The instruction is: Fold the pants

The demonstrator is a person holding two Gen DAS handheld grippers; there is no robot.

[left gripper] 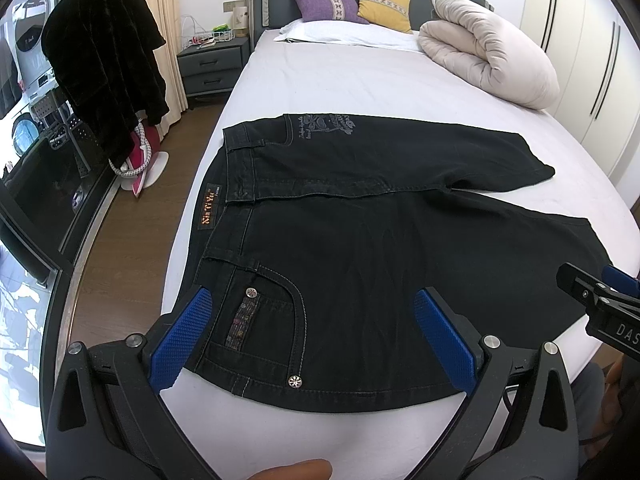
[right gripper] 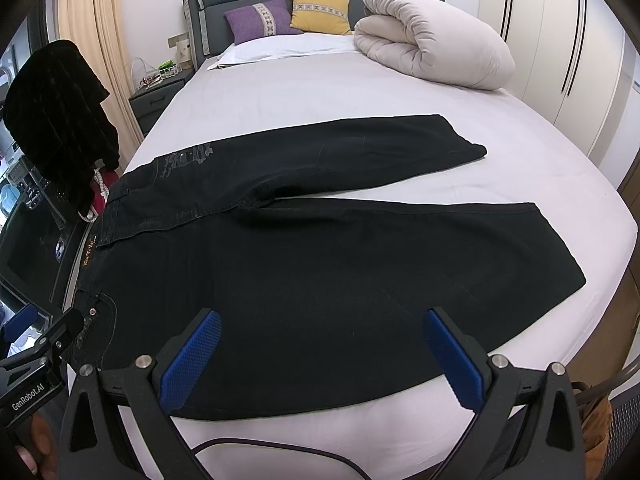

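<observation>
Black jeans [left gripper: 360,248] lie flat on the white bed, waistband to the left, both legs spread apart toward the right. My left gripper [left gripper: 314,340] is open above the near pocket and waist corner, its blue pads [left gripper: 184,340] wide apart with nothing between them. My right gripper [right gripper: 320,356] hangs open over the near leg of the jeans [right gripper: 320,260], close to its front edge. Each gripper shows at the edge of the other's view: the right gripper [left gripper: 600,300] and the left gripper [right gripper: 48,344].
A rolled cream duvet [right gripper: 432,48] and purple and yellow pillows [right gripper: 288,16] sit at the head of the bed [right gripper: 280,92]. A dark garment [left gripper: 104,60] hangs at the left above a pink item; a nightstand [left gripper: 212,64] stands beside the bed. White wardrobes [right gripper: 560,40] line the right.
</observation>
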